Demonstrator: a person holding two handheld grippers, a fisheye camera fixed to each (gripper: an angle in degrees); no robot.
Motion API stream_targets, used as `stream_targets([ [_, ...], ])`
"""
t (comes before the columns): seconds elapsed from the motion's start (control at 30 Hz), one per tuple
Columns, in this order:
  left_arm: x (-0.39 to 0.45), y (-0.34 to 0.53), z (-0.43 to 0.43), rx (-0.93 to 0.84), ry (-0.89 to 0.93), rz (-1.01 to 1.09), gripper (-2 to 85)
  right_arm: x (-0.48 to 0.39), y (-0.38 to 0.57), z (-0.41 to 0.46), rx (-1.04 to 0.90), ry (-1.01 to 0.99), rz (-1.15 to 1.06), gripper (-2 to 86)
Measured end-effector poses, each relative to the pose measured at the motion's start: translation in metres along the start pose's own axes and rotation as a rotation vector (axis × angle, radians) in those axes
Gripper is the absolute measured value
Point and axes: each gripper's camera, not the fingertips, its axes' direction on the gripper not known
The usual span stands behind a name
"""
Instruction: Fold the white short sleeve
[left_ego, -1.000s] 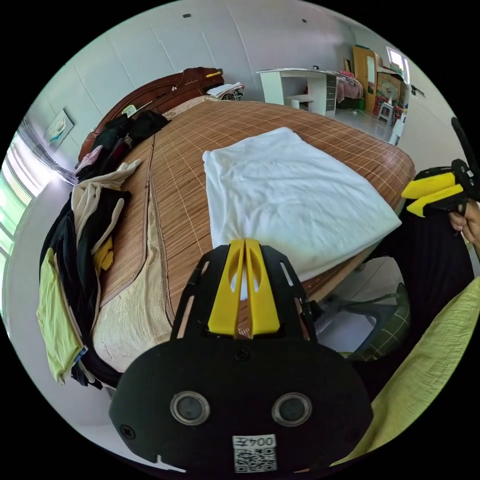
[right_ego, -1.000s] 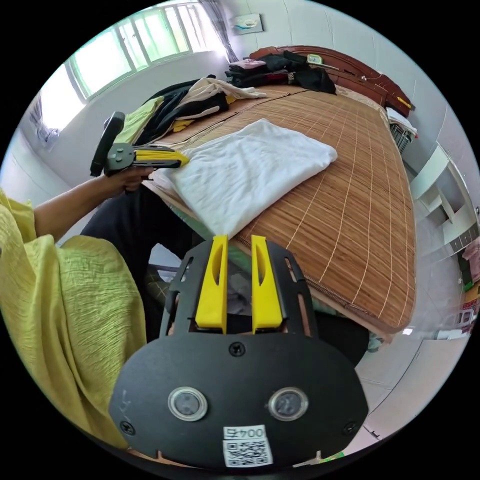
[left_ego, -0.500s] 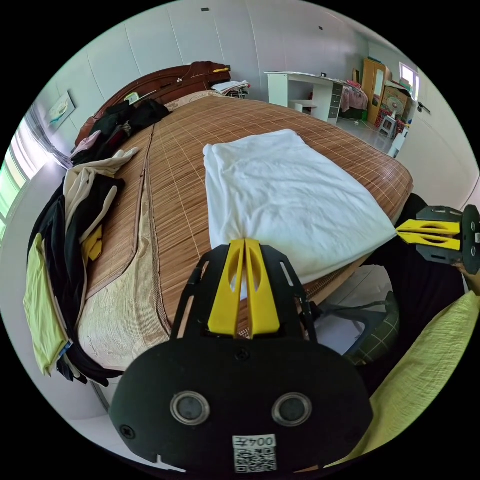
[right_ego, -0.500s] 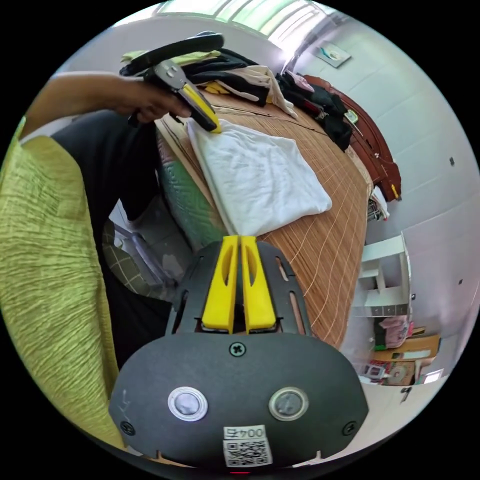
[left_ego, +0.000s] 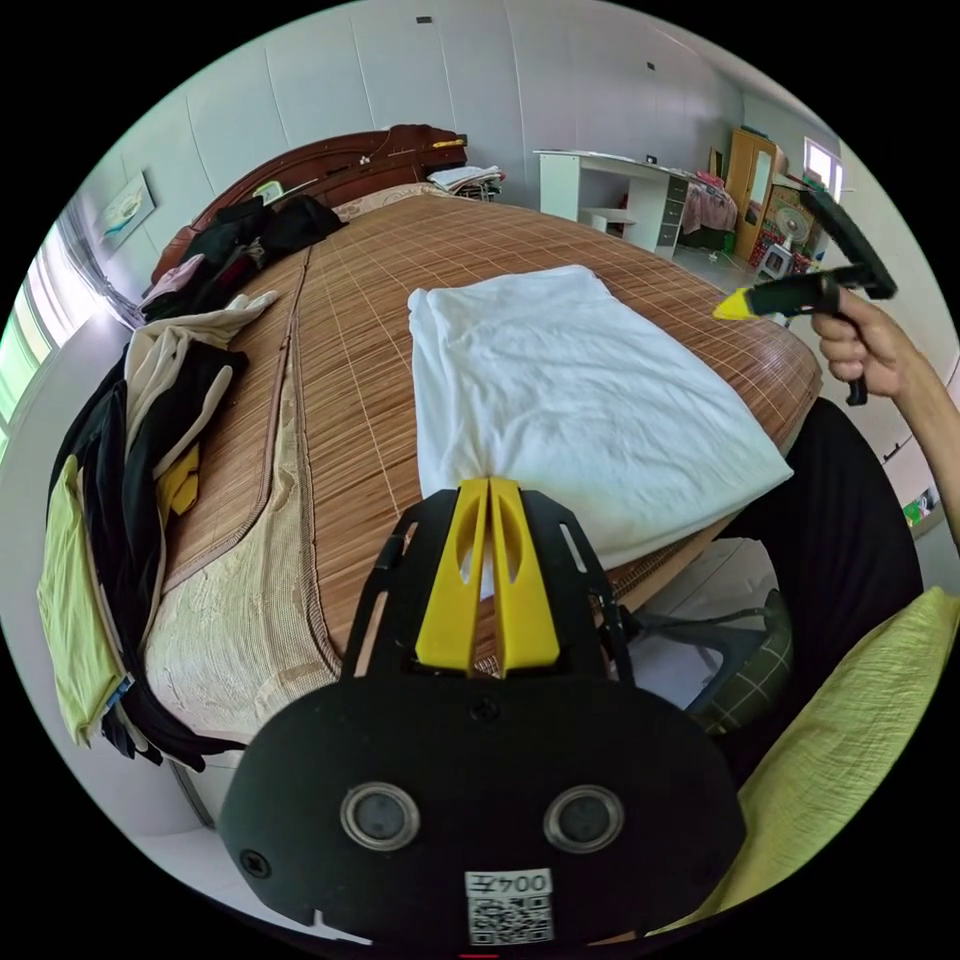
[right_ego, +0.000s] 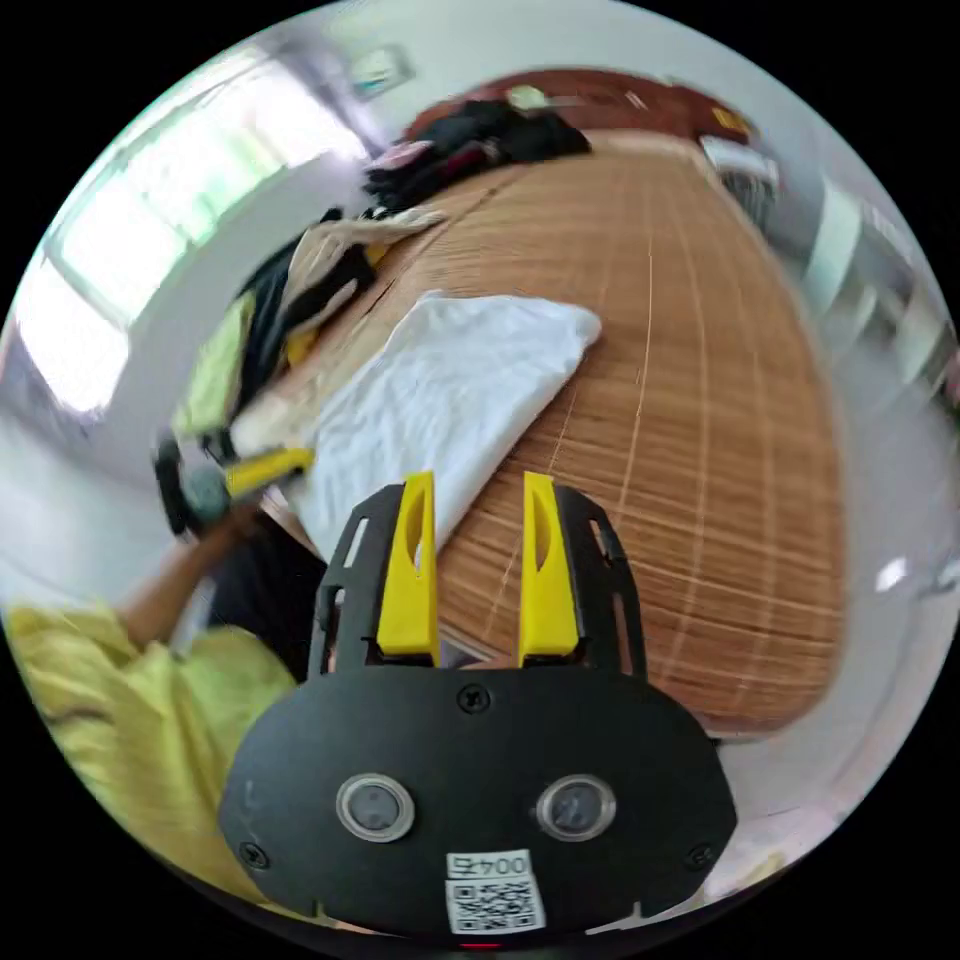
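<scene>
So the left tool (left_ego: 489, 487) has its yellow jaws pressed together on the near corner of the white short sleeve (left_ego: 570, 400), pinching a bit of the cloth right at the bed's edge. The shirt is folded into a long rectangle and lies flat on the bamboo mat (left_ego: 380, 330) that covers the bed, running away from that corner toward the middle of the mat.

The right tool (right_ego: 478, 482) has its jaws spread apart with nothing between them, up in the air above the mat near the shirt's other near corner. In the left gripper view you can see it off to the side (left_ego: 735, 307), held in a hand (left_ego: 865, 350), clear of the shirt. That view from the right tool is pretty blurry.

On the far side of the mat there's a pile of clothes (left_ego: 150, 420), dark, cream and yellow-green stuff, draped over the bed's edge. More dark clothes (left_ego: 250, 240) sit by the wooden headboard (left_ego: 340, 175). Past the bed is a white desk (left_ego: 610, 185) against the wall.
</scene>
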Motion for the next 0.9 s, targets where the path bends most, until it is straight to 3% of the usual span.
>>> stream_targets([
  [0.07, -0.001, 0.000, 0.000, 0.001, 0.001, -0.001, 0.8, 0.087, -0.035, 0.033, -0.053, -0.349, 0.227, 14.4],
  [0.13, -0.003, 0.001, 0.000, 0.004, 0.003, -0.003, 0.8, 0.135, -0.048, 0.053, -0.018, -0.430, 0.359, 14.1],
  [0.3, -0.007, -0.001, 0.000, -0.003, 0.015, -0.003, 0.8, 0.197, -0.080, 0.082, -0.004, -0.325, 0.459, 13.6],
  [0.9, -0.014, -0.043, 0.017, -0.028, 0.117, -0.013, 0.7, 0.253, -0.196, 0.132, -0.095, -0.233, 0.209, 3.8],
])
